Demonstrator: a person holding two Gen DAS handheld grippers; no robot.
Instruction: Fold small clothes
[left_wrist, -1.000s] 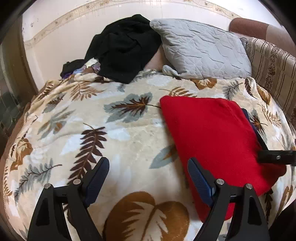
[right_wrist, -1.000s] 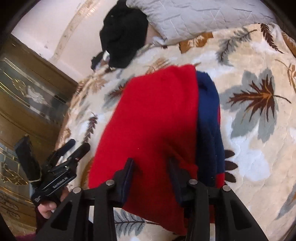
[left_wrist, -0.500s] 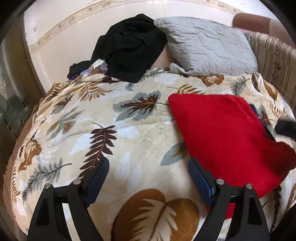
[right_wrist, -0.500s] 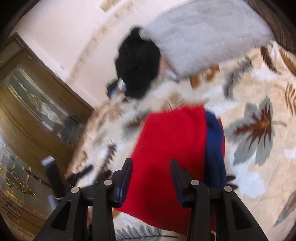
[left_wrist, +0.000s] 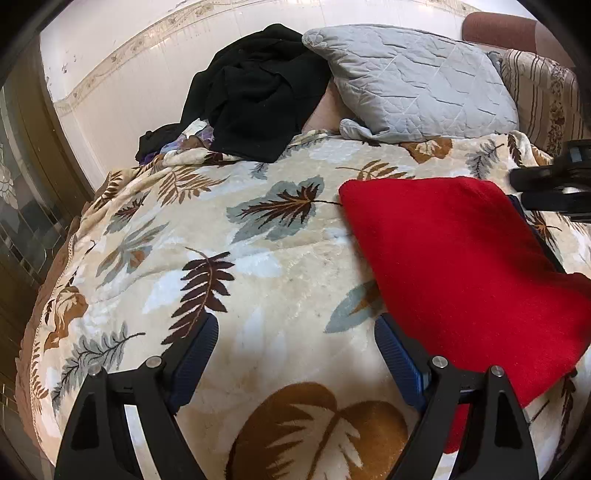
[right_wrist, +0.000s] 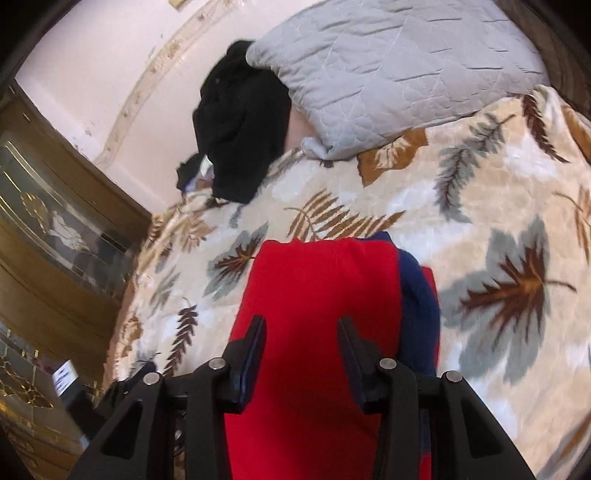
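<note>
At the far left of the right wrist view a wooden cabinet (right_wrist: 55, 236) with glass panels stands beside the bed, whose leaf-patterned blanket (left_wrist: 258, 266) fills most of both views. The left gripper (left_wrist: 295, 354) hovers over bare blanket, its jaws spread wide and holding nothing. Further back a heap of black clothing (left_wrist: 258, 92) lies against the wall, touching a grey quilted pillow (left_wrist: 413, 81) to its right. The folded red garment (left_wrist: 461, 266) lies flat on the blanket at the right of the left wrist view, with a navy-blue layer (right_wrist: 417, 302) peeking out along its right edge. The right gripper (right_wrist: 301, 354) hangs above the red garment, jaws parted with nothing between them. A striped cushion (left_wrist: 543, 103) sits at the far right.
</note>
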